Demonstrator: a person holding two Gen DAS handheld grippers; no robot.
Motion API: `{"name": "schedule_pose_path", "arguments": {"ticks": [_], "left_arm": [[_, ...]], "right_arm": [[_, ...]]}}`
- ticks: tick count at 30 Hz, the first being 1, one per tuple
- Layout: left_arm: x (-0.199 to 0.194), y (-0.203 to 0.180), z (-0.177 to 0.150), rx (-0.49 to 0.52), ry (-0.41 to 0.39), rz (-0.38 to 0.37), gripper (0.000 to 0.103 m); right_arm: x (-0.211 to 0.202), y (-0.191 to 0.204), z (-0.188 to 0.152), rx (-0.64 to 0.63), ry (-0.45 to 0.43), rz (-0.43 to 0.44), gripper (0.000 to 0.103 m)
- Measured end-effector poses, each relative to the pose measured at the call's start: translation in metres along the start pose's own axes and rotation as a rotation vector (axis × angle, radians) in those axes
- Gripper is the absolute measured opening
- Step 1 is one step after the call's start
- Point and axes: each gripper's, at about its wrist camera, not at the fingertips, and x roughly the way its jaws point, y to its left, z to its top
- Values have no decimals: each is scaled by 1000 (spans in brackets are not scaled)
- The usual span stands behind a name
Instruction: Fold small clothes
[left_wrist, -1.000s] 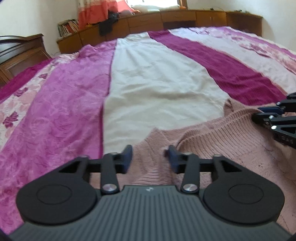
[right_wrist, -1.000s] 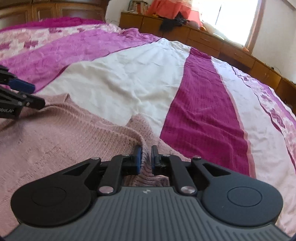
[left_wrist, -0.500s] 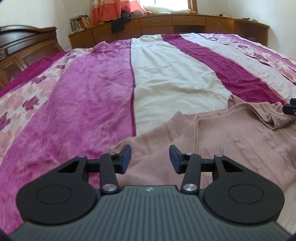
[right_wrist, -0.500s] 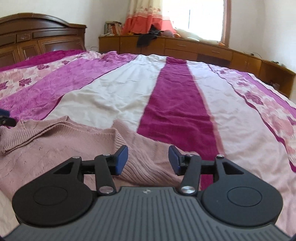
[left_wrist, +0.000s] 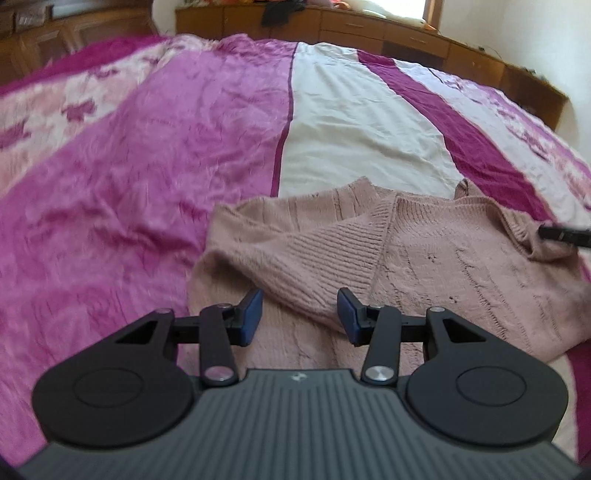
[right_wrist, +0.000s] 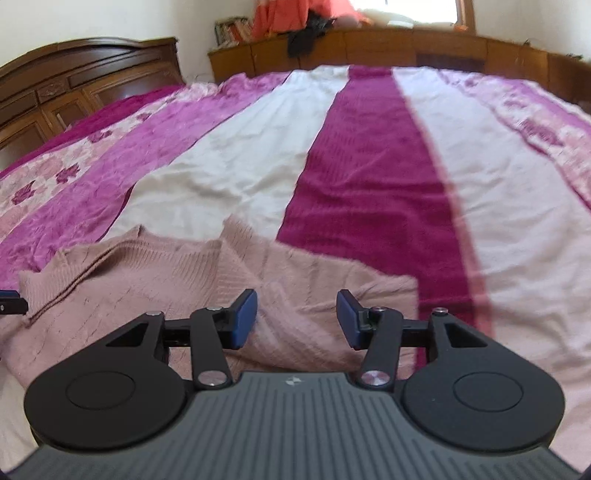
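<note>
Spread across the near part of a bed, a dusty-pink knitted sweater (left_wrist: 424, 258) lies with one ribbed sleeve (left_wrist: 317, 258) folded diagonally over its body. It rests on a bedspread (left_wrist: 147, 166) striped in magenta, cream and floral pink. Above its near edge the left gripper (left_wrist: 300, 314) hangs with its blue-padded fingers spread apart, holding nothing. Over the sweater's other side the right gripper (right_wrist: 296, 317) is likewise parted and empty, the knit (right_wrist: 184, 273) stretching away to its left. At the far end of the bed stand a dark wooden headboard (right_wrist: 74, 81) and a low run of wooden cabinets (right_wrist: 406, 48) beneath a bright window.
</note>
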Motion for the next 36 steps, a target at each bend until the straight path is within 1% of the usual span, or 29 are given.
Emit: {"name": "schedule_pose_path", "arguments": {"ticks": [1,2,3,4,5,6,9,11,12,13,16,18,20,22,23,26,27,30,32,34,35,36], "left_arm": [[0,2,0,-20,6,-15,47],[2,3,-1,-38,12,-24,47],[3,4,0,-54,19,-31,47],[4,4,0,-63,22,-35,47],[6,4,1,-73,23,-38,47],[8,4,1,-80,24,-38,47],[13,4,3,-110,24,-46,47],[18,4,3,-137,18,-67,45],[20,5,4,-148,11,-73,25],[21,6,6,-156,8,-81,12],[23,12,15,-185,-12,-95,12],[22,14,26,-177,-47,-73,11],[24,18,39,-168,-83,-46,11],[30,26,52,-175,-107,-17,11],[35,30,59,-180,-106,-11,12],[53,42,70,-212,-98,1,13],[57,44,72,-214,-94,11,14],[73,51,75,-223,-55,23,14],[75,53,72,-225,-41,26,14],[70,52,70,-212,-51,24,15],[67,52,69,-206,-56,25,18],[64,52,68,-204,-64,31,26]], "right_arm": [[3,2,-2,3,11,15,54],[3,4,-6,4,11,27,50],[4,7,-9,-1,8,42,41],[4,10,-13,-12,5,52,34],[2,13,-17,-23,-4,51,24],[0,16,-20,-38,-18,44,18],[-10,23,-23,-71,-78,21,12],[-17,25,-24,-89,-115,12,10],[-20,27,-24,-101,-132,9,9],[-22,28,-23,-112,-147,0,9],[-31,27,-19,-131,-201,-28,9],[-33,23,-13,-125,-230,-53,9],[-30,16,-6,-118,-247,-98,8],[-21,7,1,-99,-238,-137,9],[-14,2,5,-86,-226,-160,9],[10,-14,14,-42,-158,-225,10],[18,-18,16,-29,-122,-250,10],[32,-28,18,-3,-81,-294,10],[32,-33,18,27,-88,-307,10],[23,-36,18,50,-124,-321,11],[19,-37,18,57,-135,-323,11],[14,-38,18,61,-142,-312,11]]}}
